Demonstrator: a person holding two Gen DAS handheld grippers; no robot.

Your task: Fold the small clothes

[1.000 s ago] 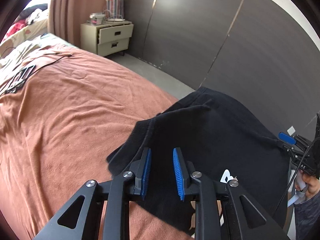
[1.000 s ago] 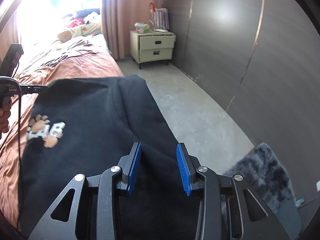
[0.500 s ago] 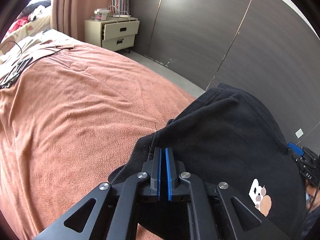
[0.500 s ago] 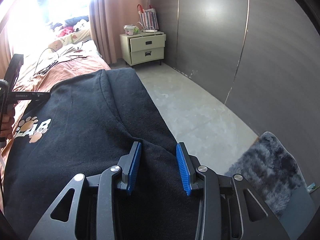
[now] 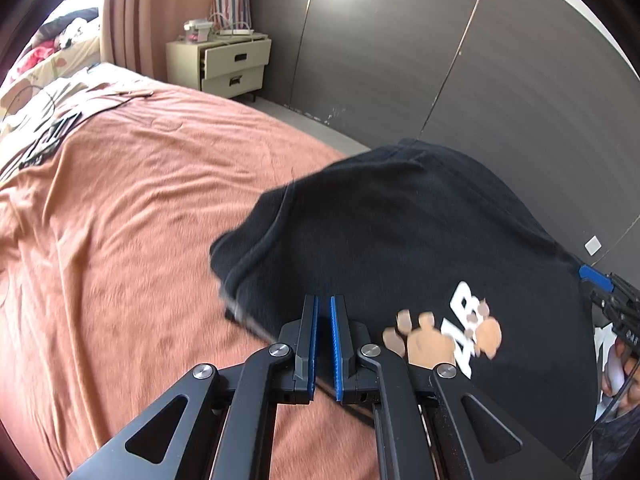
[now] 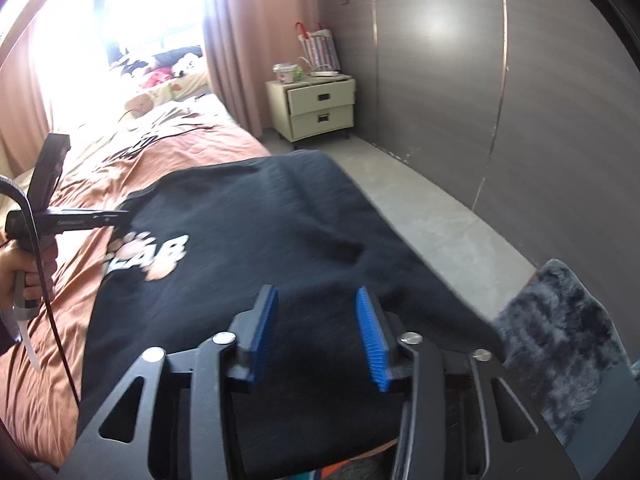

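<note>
A: Where is the shirt [image 5: 404,236] now?

B: It is black and it lies on the bed [image 5: 132,216], at the side near the floor [image 6: 452,216]. Its print, white letters with paw shapes, faces up. From the right wrist view the cloth looks a little blurred.

A: And the left gripper [image 5: 324,344]?

B: Its blue pads are pressed nearly together, with only a thin slit between them. A dark edge of the shirt goes into this slit, so it pinches the shirt at the edge beside the print. In the right wrist view the left gripper [image 6: 120,214] touches the shirt just next to the letters, and a hand [image 6: 20,276] holds its handle.

A: The right gripper [image 6: 318,330]?

B: Its pads are spread wide, and the shirt is under and between them. I cannot tell if they touch the cloth.

A: What else is around?

B: A nightstand [image 6: 316,108] stands by the curtain [image 6: 236,44], a striped bag [image 6: 320,46] is on top of it, and a dark rug [image 6: 568,332] lies on the floor at the right
</note>
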